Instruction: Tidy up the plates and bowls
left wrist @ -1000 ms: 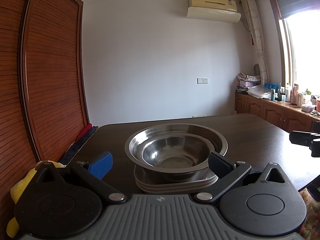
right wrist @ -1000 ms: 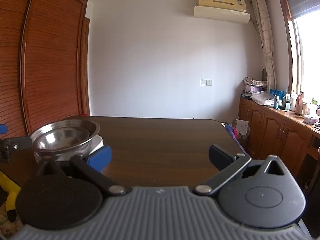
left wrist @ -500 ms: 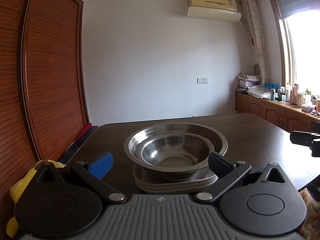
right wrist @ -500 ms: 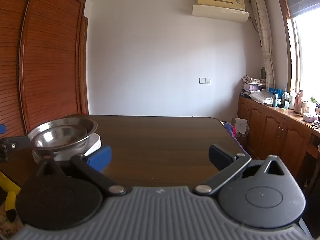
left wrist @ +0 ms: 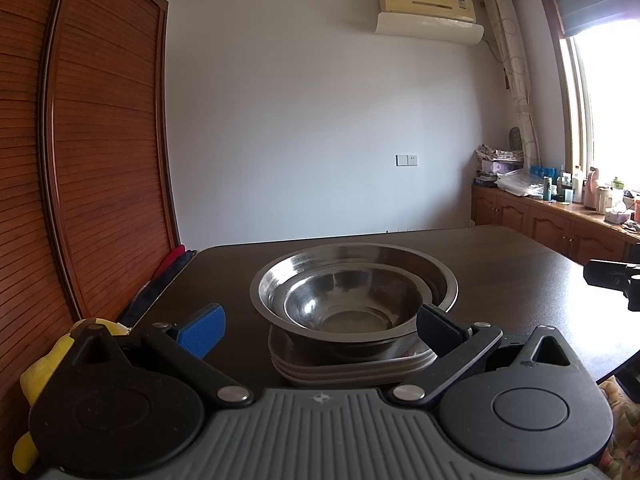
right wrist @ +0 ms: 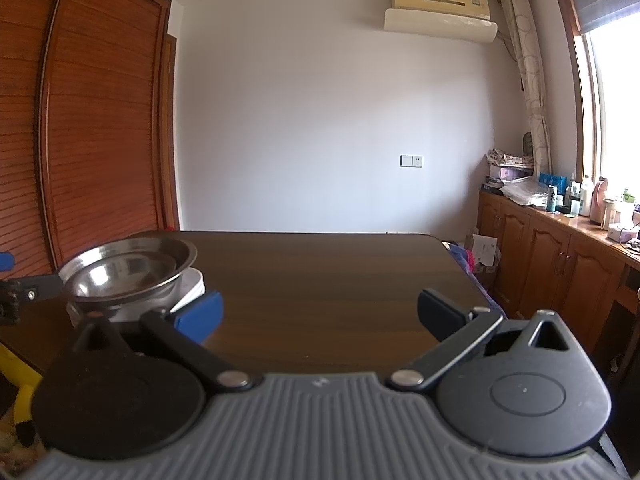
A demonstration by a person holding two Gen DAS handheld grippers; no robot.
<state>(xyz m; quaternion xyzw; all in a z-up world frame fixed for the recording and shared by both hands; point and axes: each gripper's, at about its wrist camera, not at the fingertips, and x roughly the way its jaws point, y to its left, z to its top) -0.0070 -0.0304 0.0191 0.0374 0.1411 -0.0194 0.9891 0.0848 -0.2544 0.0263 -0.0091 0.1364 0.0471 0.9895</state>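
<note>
Two steel bowls sit nested, the smaller inside the larger, on a stack of white plates on the dark wooden table. My left gripper is open and empty, its fingers either side of the stack's near edge, just short of it. In the right wrist view the bowls and plates stand at the far left. My right gripper is open and empty over bare table to their right.
A louvred wooden wardrobe lines the left side. A yellow soft toy lies low at the left. A wooden sideboard with bottles and clutter runs under the window on the right. The table's far edge faces a white wall.
Both grippers have shifted only slightly; the bowls and plates have stayed put, and both sets of jaws stay open.
</note>
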